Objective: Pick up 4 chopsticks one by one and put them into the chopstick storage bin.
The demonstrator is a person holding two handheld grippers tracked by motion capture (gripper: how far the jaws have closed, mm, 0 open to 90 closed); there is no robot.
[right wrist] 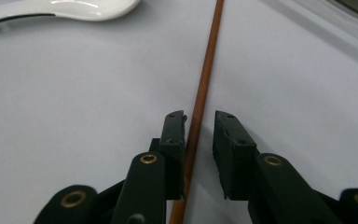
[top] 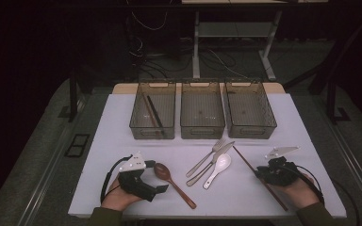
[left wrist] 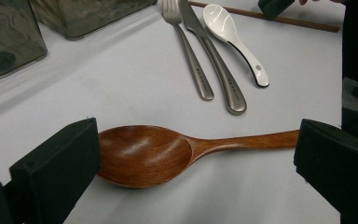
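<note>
- Two grippers are at the near edge of the white table, one in each of the person's hands.
- The left gripper lies low at the near left; its jaws stand wide apart on either side of the wooden spoon, one beside the bowl and one by the handle, and the spoon rests flat on the table, not held.
- The right gripper is at the near right with its jaws a narrow way apart around the brown chopstick. One jaw sits just against the stick while a gap shows at the other, so nothing is clamped.
- The chopstick lies on the table, running from the middle toward the near right corner.
- Between the two grippers lie a fork, a knife and a white spoon, close together.
- Three clear bins stand in a row at the far side; the left bin holds two chopsticks, and the middle bin and right bin hold none.
</note>
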